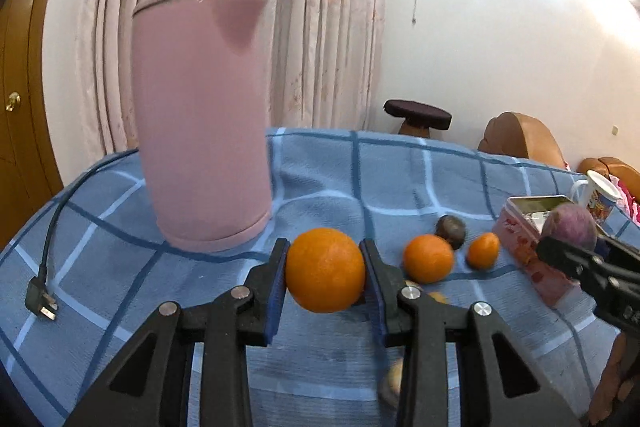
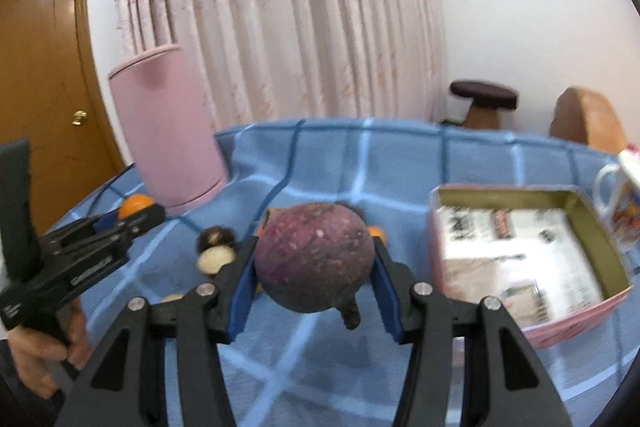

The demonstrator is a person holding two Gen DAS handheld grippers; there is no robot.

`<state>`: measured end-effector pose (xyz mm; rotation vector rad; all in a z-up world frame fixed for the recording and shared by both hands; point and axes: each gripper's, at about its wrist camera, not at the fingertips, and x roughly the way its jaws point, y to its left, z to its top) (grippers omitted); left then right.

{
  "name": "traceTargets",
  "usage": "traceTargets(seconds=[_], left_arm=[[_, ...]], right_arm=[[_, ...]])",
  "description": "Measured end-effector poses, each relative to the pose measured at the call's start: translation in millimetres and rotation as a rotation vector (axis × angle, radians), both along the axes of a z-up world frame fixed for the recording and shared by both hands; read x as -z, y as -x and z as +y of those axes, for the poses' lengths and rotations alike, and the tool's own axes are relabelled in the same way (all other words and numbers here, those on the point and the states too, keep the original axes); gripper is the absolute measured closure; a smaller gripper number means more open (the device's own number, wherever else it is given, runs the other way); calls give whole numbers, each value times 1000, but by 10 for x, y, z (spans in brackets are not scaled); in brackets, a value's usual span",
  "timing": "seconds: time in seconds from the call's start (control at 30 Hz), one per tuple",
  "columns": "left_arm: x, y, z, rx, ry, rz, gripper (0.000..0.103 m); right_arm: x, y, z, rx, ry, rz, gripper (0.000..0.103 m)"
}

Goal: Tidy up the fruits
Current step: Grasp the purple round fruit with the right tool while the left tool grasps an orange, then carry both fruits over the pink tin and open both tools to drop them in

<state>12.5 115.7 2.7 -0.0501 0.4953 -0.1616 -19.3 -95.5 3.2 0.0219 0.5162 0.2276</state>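
Note:
My left gripper [image 1: 325, 251] is shut on a large orange [image 1: 325, 270], held just above the blue checked tablecloth [image 1: 320, 179]. Two smaller oranges [image 1: 428, 259] [image 1: 483, 250] and a dark round fruit [image 1: 451, 231] lie on the cloth to its right. My right gripper [image 2: 314, 247] is shut on a big purple round fruit [image 2: 314, 257], stem end down, lifted off the cloth. An open pink tin box [image 2: 500, 190] lined with paper sits to the right of it. In the right wrist view the left gripper [image 2: 150, 217] shows at the left with its orange [image 2: 134, 205].
A tall pink kettle [image 1: 200, 123] stands at the back left, its black cord and plug [image 1: 40, 301] trailing over the cloth. A printed mug [image 2: 624, 207] stands behind the box. A pale small fruit [image 2: 214, 261] and a dark one [image 2: 216, 237] lie mid-table. A hand [image 2: 36, 359] holds the left gripper.

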Motion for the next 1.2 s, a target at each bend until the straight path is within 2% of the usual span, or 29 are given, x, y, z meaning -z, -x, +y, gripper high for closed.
traceTargets(seconds=[0.27,0.7,0.87,1.2], left_arm=[[-51,127,-461,57,10,-21,66],[-139,143,-1452,183,7,-12,66],[-143,141,-1919,241,-20,-11,66],[7,-66,-2478,238,-62,79,66]], right_arm=[[-114,44,-526,136,32,-58,48],[-64,8,-1529,325,74,-22,48],[-43,-17,-1744,347,84,-12,48],[56,-103,-1833,307,106,48,48]])
